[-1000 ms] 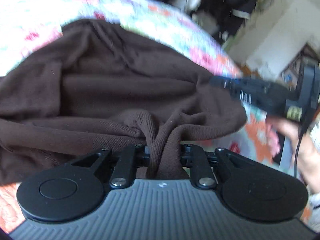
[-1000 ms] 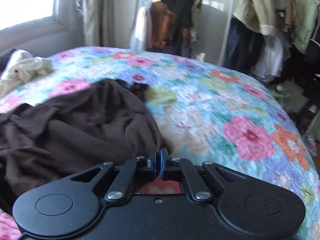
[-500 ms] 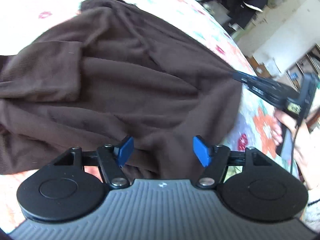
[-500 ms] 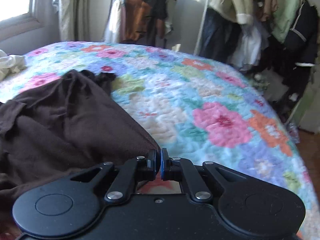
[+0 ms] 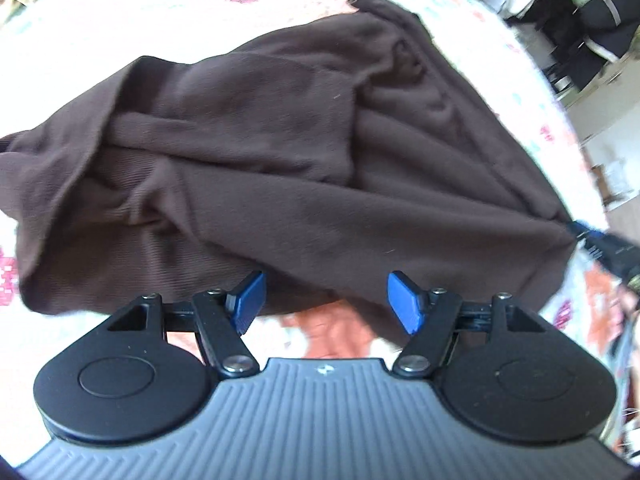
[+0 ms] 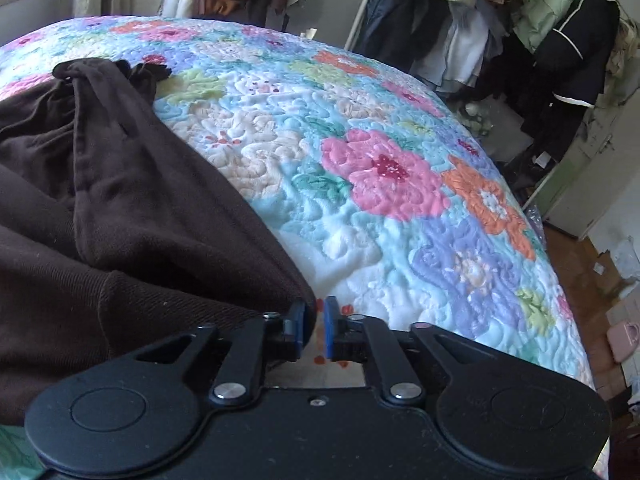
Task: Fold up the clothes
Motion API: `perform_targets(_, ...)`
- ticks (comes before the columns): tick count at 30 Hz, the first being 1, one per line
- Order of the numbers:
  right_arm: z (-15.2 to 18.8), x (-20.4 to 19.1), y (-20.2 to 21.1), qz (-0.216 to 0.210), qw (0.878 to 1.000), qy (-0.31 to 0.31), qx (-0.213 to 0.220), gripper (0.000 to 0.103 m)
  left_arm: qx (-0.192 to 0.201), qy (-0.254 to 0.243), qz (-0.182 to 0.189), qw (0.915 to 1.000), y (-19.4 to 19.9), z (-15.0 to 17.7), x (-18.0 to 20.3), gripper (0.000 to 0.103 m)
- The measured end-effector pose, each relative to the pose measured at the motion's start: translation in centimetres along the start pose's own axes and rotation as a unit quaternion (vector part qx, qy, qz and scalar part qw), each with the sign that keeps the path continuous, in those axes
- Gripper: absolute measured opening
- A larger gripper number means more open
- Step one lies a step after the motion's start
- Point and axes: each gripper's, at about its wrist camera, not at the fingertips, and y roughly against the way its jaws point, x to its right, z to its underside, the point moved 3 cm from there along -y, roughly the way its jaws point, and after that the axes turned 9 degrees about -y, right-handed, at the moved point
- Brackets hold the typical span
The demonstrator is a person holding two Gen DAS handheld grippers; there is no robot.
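Brown garment lies crumpled on the flowered bed quilt, its long side running from the left claw to the right claw. Left claw stands wide and empty at the near hem. Right claw has just been opening, a narrow gap, the cloth corner just beside its left pad. Hanging clothes stand well apart.

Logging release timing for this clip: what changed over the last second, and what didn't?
The left gripper let go of the brown garment and stands wide open. The right gripper has just been opening; nothing shows between its pads. The garment stays bunched on the floral quilt.
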Motion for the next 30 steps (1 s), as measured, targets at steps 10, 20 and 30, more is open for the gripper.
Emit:
perform_targets(10,-2.6,-5.4,7.1,-0.134,0.99,0.016,0.043,0.059,0.058,0.071,-0.004,0.9957,-1.2,-0.4,-2.1,0.062)
perform_targets(20,3.8,-21.3,9.8,-0.409,0.892,0.161,-0.108,0.057,0.062,0.07,-0.032,0.9951,0.0,0.4,-1.4,0.062)
perform_targets(30,1.9,-18.1,7.6,-0.332,0.932,0.138,-0.049,0.007,0.063,0.084,-0.021,0.9943,1.9,2.0,-0.9,0.062)
